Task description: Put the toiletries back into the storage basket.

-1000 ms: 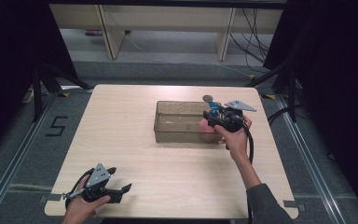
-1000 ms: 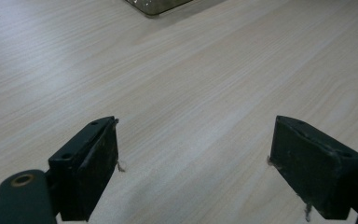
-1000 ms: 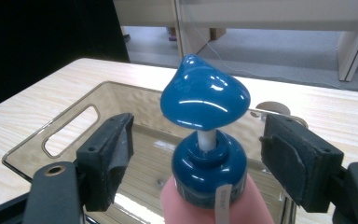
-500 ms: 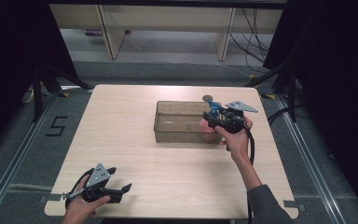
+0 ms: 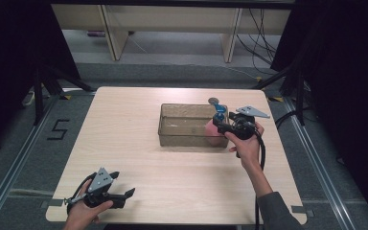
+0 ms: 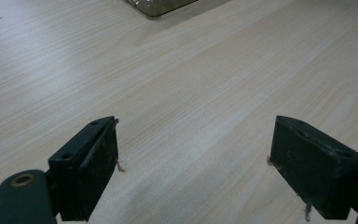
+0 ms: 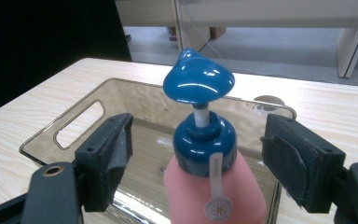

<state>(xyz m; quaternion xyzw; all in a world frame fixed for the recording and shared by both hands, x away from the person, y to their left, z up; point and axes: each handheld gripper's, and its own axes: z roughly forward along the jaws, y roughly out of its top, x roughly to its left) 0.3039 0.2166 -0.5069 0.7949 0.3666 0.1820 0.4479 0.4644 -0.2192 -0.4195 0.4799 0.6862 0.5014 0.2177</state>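
High view, right claw [image 5: 219, 125] spread around pump bottle [image 5: 214, 130] in tray [image 5: 184, 123], left claw [image 5: 124, 194] agape, empty.

Pump bottle [image 7: 213, 182] stands between right fingers [image 7: 107, 158]; bare table [image 5: 124, 139] left of bin [image 5: 182, 125].

Left gripper [image 5: 127, 194] rests low with fingers [image 6: 93, 163] spread; right gripper [image 5: 219, 125], arm extended, likewise gapes.

Glossy blue plastic pump [image 7: 198, 82]; translucent smoky plastic bin [image 7: 98, 100]; matt wood-grain table [image 6: 205, 84]
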